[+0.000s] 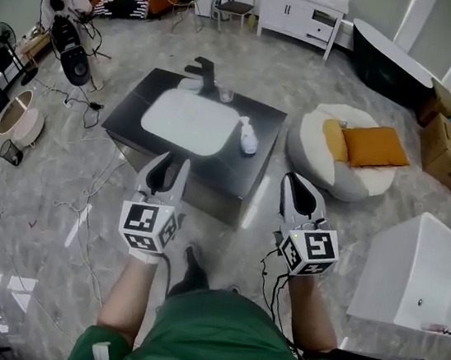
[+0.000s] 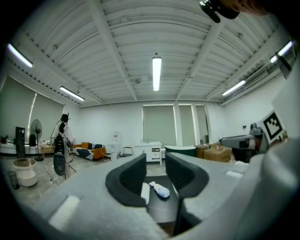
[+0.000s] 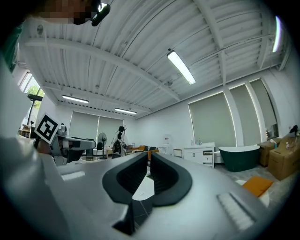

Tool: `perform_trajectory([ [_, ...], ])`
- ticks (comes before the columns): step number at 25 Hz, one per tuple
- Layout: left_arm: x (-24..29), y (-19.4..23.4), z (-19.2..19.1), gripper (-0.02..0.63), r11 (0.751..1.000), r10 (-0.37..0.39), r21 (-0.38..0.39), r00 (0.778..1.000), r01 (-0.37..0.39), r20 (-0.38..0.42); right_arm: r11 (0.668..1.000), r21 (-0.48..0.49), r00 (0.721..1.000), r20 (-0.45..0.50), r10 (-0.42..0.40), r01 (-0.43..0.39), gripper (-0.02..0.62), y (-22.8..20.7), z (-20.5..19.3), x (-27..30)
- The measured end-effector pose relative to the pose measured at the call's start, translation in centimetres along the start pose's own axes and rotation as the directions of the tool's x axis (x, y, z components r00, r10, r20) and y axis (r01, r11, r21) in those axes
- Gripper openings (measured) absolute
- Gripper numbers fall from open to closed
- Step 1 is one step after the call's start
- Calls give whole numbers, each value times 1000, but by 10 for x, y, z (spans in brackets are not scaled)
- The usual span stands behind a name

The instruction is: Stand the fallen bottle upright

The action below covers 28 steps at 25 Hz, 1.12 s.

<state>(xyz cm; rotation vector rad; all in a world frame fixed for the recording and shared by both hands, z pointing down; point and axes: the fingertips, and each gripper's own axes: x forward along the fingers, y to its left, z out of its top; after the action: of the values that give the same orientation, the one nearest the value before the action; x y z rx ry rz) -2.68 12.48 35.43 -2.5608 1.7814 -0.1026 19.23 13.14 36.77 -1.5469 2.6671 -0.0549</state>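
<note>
- The left gripper has its jaws apart with nothing between them. The bottle shows through the gap, well ahead, lying on its side.
- The right gripper has its jaws all but closed and empty; the bottle lies ahead and to their left.
- Beyond both, the bottle rests on the dark counter, just beside the white basin.

The bottle looks like smooth white plastic on a dark, glossy desk. The basin at the bottle's nine o'clock is smooth, matt white. The floor is polished marbled stone.
</note>
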Motion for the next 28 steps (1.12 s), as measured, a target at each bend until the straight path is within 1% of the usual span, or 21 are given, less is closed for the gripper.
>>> perform_trajectory([
  [5, 25, 36, -7, 127, 1000, -12, -20, 1000, 12, -2, 1000, -3, 999, -33, -22, 22, 5, -3, -12, 40],
  [9, 53, 84, -16, 127, 999, -8, -47, 1000, 7, -13, 999, -15, 998, -56, -36, 36, 5, 2, -21, 85],
  [15, 99, 153, -27, 127, 996, -44, -84, 999, 43, -11, 996, -44, 991, -109, -76, 71, 5, 9, -35, 162],
  [21, 134, 211, -56, 127, 988, -78, -134, 996, 71, -52, 994, -62, 977, -188, -98, 88, 5, 18, -56, 233],
  [24, 148, 233, -68, 127, 984, -96, -155, 994, 86, -59, 993, -67, 969, -220, -111, 99, 5, 21, -67, 257],
  [28, 165, 256, -83, 127, 978, -112, -185, 991, 97, -72, 991, -67, 952, -277, -132, 118, 5, 20, -84, 282],
])
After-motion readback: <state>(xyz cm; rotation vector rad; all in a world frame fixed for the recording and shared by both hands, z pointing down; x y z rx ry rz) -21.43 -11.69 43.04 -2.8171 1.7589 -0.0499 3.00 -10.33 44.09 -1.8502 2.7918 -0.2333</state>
